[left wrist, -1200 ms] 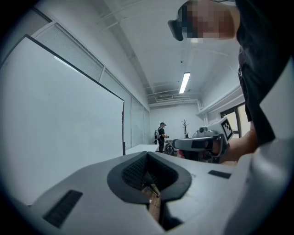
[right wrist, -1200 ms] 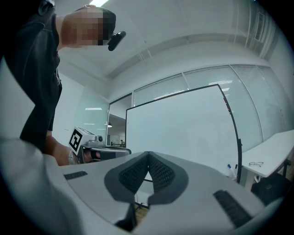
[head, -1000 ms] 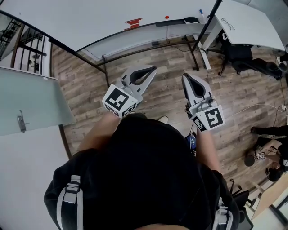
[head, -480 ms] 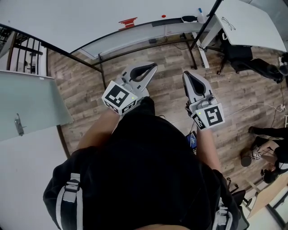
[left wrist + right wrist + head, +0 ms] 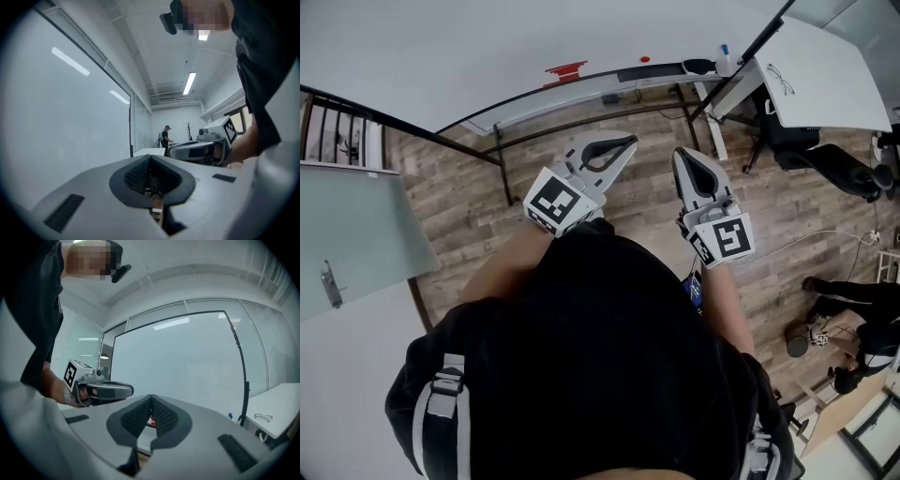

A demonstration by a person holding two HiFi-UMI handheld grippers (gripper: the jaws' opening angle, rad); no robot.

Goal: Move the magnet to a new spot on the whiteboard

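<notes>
**Q:** What is at the left?

**A:** My left gripper [image 5: 628,142], grey plastic with a black-and-white marker cube. Its jaws are pressed together with nothing between them, above the brown wood-plank floor [image 5: 469,192].

**Q:** Where is the task's thing?

**A:** The small round red magnet [image 5: 645,59] sits low on the large white whiteboard [image 5: 487,37], just above the long grey tray [image 5: 572,93] and well apart from both grippers.

**Q:** And at the right?

**A:** My right gripper [image 5: 679,153]. Its jaws are likewise closed and empty, and it points toward the board.

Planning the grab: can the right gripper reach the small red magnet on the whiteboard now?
Probably not yet: right gripper, shut, hangs well short of the magnet; open floor between, nothing blocking.
</notes>
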